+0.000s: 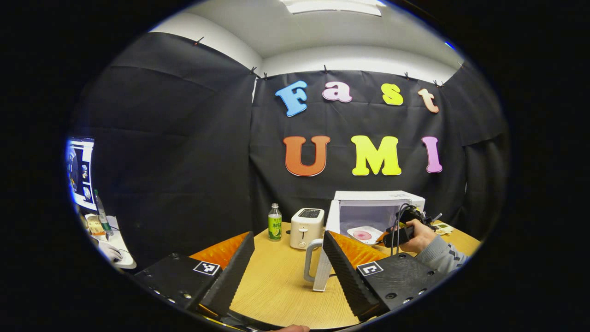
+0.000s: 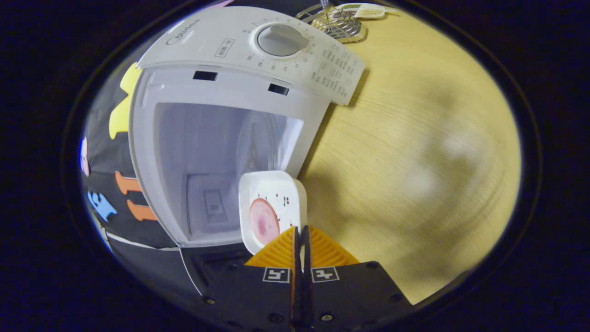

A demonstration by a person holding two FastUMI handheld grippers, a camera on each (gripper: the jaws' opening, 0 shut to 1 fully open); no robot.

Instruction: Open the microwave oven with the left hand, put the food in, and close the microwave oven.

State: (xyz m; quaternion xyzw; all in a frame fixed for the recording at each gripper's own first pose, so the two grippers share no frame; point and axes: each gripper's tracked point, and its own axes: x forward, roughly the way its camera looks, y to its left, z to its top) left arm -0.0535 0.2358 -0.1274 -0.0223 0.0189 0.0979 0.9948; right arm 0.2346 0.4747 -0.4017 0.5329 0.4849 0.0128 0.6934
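Right hand-held gripper [image 2: 302, 235] pinches the rim of the small white square plate with a pink ham slice [image 2: 272, 210], poking it into the open white microwave oven [image 2: 152, 152] ahead, while the left hand-held gripper [image 1: 288, 258] idles wide open, holding nothing.

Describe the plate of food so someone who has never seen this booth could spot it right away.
Find the white microwave at the back of the wooden table, its door swung open. The plate sits at its mouth, pinched at the rim by the right tool. It is small, white and square with rounded corners, carrying one pink round slice.
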